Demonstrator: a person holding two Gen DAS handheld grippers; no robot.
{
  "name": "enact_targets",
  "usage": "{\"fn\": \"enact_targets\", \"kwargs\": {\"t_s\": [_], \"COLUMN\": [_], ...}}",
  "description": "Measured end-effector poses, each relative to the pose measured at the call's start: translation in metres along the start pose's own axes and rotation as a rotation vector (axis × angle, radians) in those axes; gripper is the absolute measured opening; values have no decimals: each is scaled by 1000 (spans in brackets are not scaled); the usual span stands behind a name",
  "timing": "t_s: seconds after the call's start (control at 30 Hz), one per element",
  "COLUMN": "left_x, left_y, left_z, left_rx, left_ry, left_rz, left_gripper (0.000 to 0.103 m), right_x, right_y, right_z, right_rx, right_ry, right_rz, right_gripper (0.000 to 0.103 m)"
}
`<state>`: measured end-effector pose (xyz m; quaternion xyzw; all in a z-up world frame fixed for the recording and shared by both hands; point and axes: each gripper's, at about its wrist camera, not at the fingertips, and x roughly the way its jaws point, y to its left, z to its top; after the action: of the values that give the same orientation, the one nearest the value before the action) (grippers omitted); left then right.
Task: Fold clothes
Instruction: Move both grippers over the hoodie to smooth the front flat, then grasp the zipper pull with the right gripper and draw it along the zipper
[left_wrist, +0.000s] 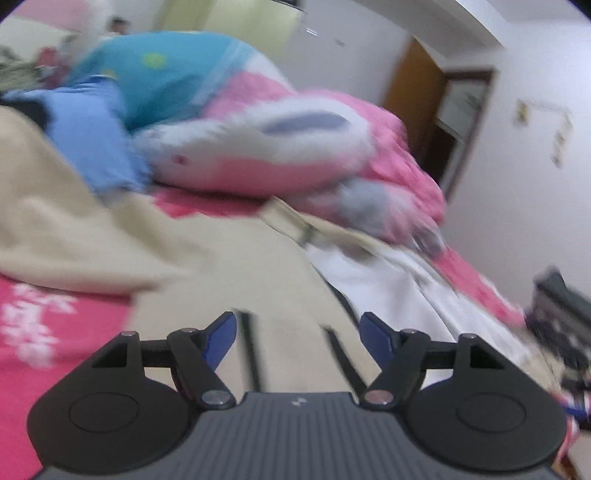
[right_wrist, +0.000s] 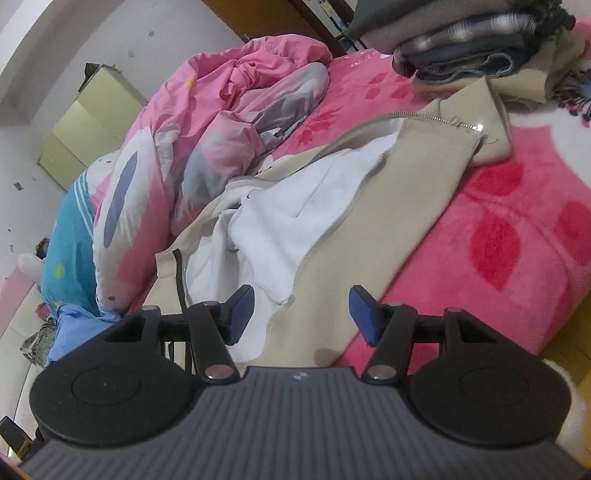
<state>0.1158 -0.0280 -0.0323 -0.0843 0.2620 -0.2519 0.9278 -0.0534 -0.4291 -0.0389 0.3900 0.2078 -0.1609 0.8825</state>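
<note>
A beige zip jacket (right_wrist: 373, 229) with a white lining (right_wrist: 288, 236) lies spread open on the pink bed cover (right_wrist: 498, 236). Its metal zipper (right_wrist: 436, 119) runs toward the far end. My right gripper (right_wrist: 301, 314) hovers over the jacket's near edge, open, nothing between its blue pads (right_wrist: 360, 310). In the blurred left wrist view the same beige jacket (left_wrist: 207, 266) fills the middle, white lining (left_wrist: 388, 284) to the right. My left gripper (left_wrist: 297, 338) hangs above the beige cloth, open and empty.
A crumpled pink duvet (right_wrist: 236, 122) and a blue pillow (right_wrist: 70, 236) lie along the bed's far side. A stack of folded clothes (right_wrist: 465, 40) sits at the upper right. A light blue garment (left_wrist: 92, 140) lies beside the duvet. A doorway (left_wrist: 450, 122) is behind.
</note>
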Motion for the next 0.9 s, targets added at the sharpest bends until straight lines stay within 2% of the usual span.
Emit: {"fn": "enact_targets", "kwargs": {"t_s": [0.13, 0.27, 0.33, 0.4, 0.53, 0.63, 0.8, 0.9], "left_x": [20, 39, 40, 41, 42, 42, 43, 44], "left_y": [-24, -21, -20, -23, -32, -38, -39, -39], "left_z": [-25, -48, -52, -54, -57, -58, -58, -58], "left_rx": [110, 130, 145, 163, 207, 231, 234, 237], "left_ry": [83, 165, 159, 160, 158, 159, 157, 154], "left_rz": [5, 49, 60, 76, 109, 128, 137, 141], "left_gripper": [75, 75, 75, 75, 77, 78, 78, 78], "right_x": [-5, 6, 15, 26, 46, 53, 40, 39], "right_y": [-9, -19, -28, -45, -86, -110, -110, -107], "right_z": [8, 27, 40, 54, 81, 89, 86, 86], "right_rx": [-110, -305, -383, -381, -291, -174, -154, -158], "right_ry": [-65, -178, -229, -248, -242, -218, -226, -210], "right_rz": [-84, -223, -290, -329, -340, -295, -214, -205], "right_gripper": [56, 56, 56, 56, 56, 57, 50, 50]}}
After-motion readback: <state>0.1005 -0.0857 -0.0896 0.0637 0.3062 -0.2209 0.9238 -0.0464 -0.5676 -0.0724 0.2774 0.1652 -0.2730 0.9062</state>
